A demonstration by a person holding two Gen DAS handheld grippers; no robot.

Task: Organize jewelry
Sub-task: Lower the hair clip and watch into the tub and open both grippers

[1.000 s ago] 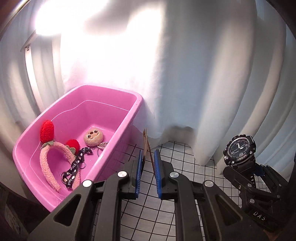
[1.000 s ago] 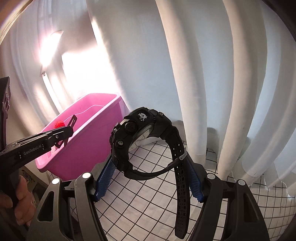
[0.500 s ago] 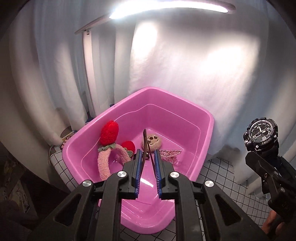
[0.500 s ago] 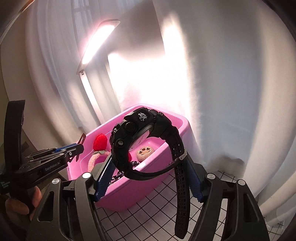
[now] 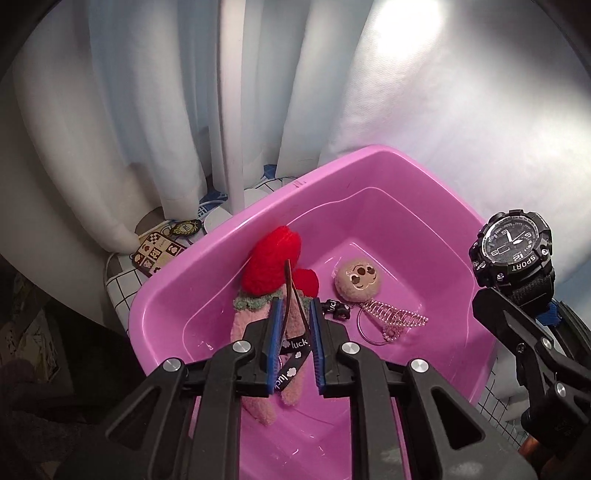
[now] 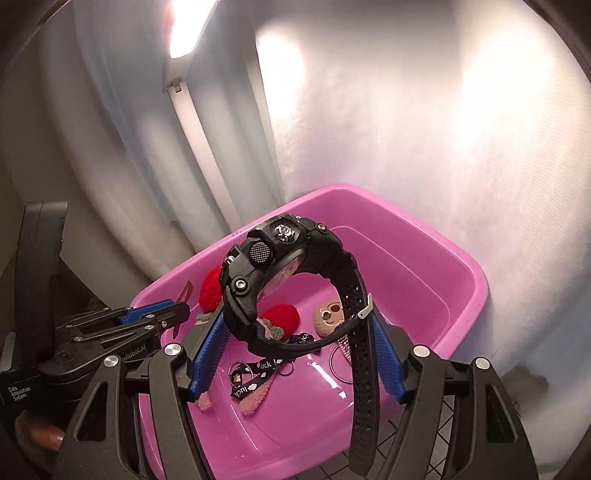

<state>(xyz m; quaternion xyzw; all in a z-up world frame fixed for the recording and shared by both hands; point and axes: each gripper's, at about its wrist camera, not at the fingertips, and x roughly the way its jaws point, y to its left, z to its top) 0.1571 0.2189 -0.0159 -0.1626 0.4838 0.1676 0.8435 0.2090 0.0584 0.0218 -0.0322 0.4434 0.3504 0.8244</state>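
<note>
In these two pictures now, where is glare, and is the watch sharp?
Left wrist view: glare on the curtain top right; the watch dial is sharp, "SPORT" readable. Right wrist view: the lamp and curtain blow out white; the watch is sharp; fisheye bends the pink tub.

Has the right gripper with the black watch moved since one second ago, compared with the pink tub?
Yes. The right gripper, shut on the black watch, has moved from beside the pink tub to above its inside.
</note>
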